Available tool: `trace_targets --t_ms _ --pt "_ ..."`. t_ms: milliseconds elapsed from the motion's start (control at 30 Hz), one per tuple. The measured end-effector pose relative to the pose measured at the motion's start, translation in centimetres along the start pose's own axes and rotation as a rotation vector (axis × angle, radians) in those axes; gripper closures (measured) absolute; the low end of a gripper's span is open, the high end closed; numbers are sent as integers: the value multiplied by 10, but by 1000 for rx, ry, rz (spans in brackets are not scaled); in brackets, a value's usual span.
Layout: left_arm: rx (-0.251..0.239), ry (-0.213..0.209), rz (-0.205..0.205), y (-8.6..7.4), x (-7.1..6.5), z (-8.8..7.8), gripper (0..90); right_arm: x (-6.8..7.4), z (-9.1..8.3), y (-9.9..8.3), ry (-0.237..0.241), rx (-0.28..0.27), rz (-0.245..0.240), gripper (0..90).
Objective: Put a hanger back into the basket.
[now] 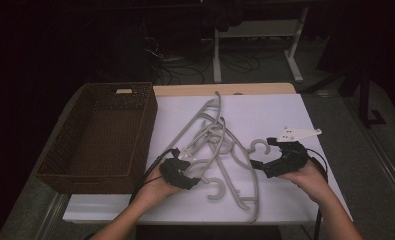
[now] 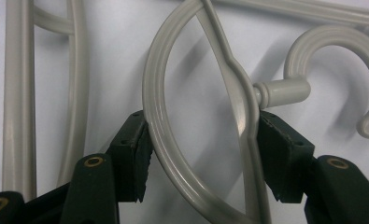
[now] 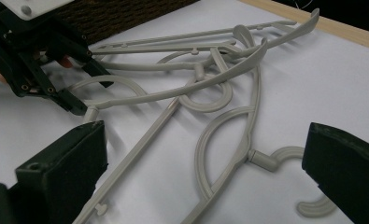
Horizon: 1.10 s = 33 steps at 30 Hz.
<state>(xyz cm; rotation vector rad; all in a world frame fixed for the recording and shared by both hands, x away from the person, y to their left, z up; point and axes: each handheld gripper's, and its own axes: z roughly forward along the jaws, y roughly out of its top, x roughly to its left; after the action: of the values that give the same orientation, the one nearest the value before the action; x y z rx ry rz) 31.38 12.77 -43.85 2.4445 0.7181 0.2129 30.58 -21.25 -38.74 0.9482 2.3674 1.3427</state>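
Note:
Several grey plastic hangers (image 1: 217, 135) lie tangled on the white tabletop (image 1: 280, 112). My left gripper (image 1: 194, 174) sits at the pile's near left. In the left gripper view my left gripper (image 2: 203, 154) has both pads against one hanger (image 2: 150, 93): one on its curved loop, the other on the ridge beside the hook's neck (image 2: 282, 91). My right gripper (image 1: 261, 151) stands open at the pile's right side. In the right gripper view its wide-apart jaws frame my right gripper (image 3: 205, 170) over a hanger's neck and hook (image 3: 266, 161), touching nothing. There my left gripper (image 3: 91, 93) shows at the upper left.
A brown wicker basket (image 1: 146, 125) stands at the table's left with nothing inside, its wall close behind the left hand. A wooden strip (image 1: 225, 89) marks the table's far edge. Desk legs and cables fill the dark floor beyond.

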Motion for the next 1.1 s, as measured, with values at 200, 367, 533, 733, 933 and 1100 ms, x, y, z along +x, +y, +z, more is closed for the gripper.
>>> trace_targets --t_ms 200,367,533,733,933,1100 --pt "-28 -4 -5 4 0 -6 416 0 0 0 -1 1 1 0" --pt "-55 -17 -22 8 2 -13 418 -1 -1 0 -3 -2 4 0" --pt "-73 -20 -31 16 5 -22 418 -1 -3 1 -6 -5 4 0" --pt "-96 -15 -51 30 15 -42 417 -3 -7 2 -14 -17 12 0" --pt "-118 -43 -63 47 24 -65 417 -5 -9 2 -14 -23 17 0" --pt "-143 -83 -100 59 29 -82 418 -5 -9 2 -14 -23 17 0"
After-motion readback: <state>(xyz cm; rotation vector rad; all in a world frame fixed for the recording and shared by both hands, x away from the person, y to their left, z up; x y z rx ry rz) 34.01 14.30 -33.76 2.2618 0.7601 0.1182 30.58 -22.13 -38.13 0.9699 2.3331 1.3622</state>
